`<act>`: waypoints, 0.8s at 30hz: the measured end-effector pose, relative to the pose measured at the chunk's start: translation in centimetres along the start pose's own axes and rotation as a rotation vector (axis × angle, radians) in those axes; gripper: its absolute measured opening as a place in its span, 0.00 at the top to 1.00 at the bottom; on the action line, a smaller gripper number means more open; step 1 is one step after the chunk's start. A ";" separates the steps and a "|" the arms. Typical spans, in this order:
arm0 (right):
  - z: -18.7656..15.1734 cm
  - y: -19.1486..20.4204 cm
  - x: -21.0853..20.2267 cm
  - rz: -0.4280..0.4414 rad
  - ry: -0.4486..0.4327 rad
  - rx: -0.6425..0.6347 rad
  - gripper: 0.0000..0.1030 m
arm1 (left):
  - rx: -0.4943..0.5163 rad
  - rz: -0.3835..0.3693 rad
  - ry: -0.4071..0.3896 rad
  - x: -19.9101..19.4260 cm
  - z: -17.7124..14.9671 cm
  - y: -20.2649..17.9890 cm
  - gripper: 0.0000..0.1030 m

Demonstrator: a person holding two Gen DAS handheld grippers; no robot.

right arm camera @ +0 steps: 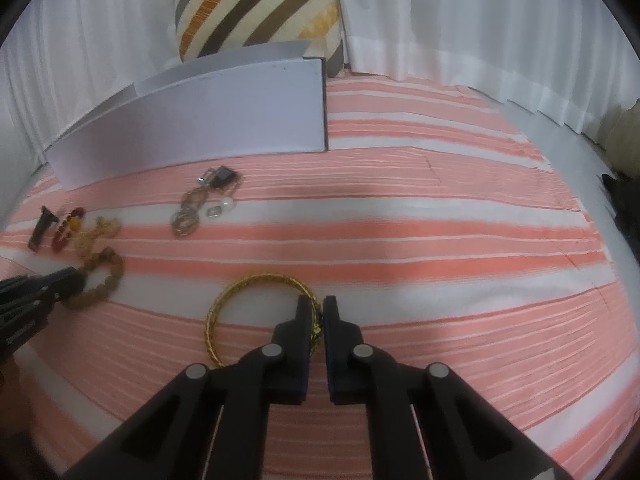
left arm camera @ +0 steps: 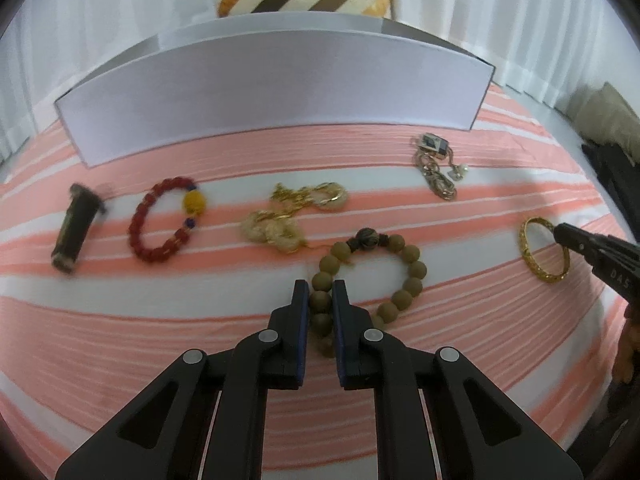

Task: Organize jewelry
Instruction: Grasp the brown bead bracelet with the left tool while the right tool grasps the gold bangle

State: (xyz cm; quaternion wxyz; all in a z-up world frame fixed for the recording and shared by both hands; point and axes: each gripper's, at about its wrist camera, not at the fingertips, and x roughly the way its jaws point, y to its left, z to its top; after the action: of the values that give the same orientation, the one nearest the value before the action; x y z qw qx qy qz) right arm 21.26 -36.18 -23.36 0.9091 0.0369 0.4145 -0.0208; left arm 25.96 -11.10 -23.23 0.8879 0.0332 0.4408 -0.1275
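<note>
Nearest, the left claw (left arm camera: pixel 321 286) pinches the near side of the tan wooden-bead bracelet (left arm camera: pixel 372 276), its jaws drawn narrow with several beads caught between the dark pads. That bracelet lies on the pink-and-white striped cloth (left arm camera: pixel 440 340), with a carved dark bead at its far side. Off to the right, the right claw (right arm camera: pixel 318 307) grips the gold bangle (right arm camera: pixel 256 312) by its right rim, jaws nearly together on the thin band; the bangle rests flat on the same cloth, well apart from the bead bracelet.

Just beyond the wooden beads sits a tangle of gold chain (left arm camera: pixel 292 216), touching or almost touching them; I cannot tell which. To its left lies a red-bead bracelet (left arm camera: pixel 166 220) with one yellow bead, and further left a dark cylindrical piece (left arm camera: pixel 76 232), blurred. Further back on the right is a cluster of silver-gold links with a small square pendant (left arm camera: pixel 436 164) and a pearl-like bit beside it.

Behind the whole row stands a low white box (left arm camera: pixel 276 92), its front wall facing the claws. Beyond it a striped cushion (right arm camera: pixel 256 4) leans against white curtains (right arm camera: pixel 480 20).
</note>
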 end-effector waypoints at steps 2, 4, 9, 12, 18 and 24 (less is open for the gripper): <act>-0.1 0.1 -0.2 0.017 0.003 0.010 0.94 | -0.017 0.001 -0.003 -0.6 -0.3 0.9 0.91; -0.2 0.3 -0.1 0.016 0.005 0.006 0.94 | -0.039 0.003 -0.005 -1.2 -0.6 1.8 0.91; -0.4 1.1 0.6 0.003 0.026 -0.029 0.94 | -0.037 0.034 0.014 -1.0 -0.8 2.4 0.90; -0.4 1.4 0.7 -0.008 0.024 -0.044 0.91 | -0.028 0.063 0.020 -0.6 -0.8 2.0 0.87; -0.5 1.8 0.5 -0.019 0.024 -0.072 0.65 | -0.004 0.104 0.009 -0.6 -0.9 1.1 0.59; -0.6 2.3 0.8 -0.044 0.020 -0.102 0.65 | 0.006 0.106 0.019 -0.2 -0.8 1.0 0.61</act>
State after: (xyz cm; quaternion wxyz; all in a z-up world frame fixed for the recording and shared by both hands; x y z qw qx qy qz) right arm 21.51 -33.84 -24.24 0.9050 -0.0185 0.4246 -0.0193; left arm 25.49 -9.94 -23.56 0.8891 0.0603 0.4464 -0.0810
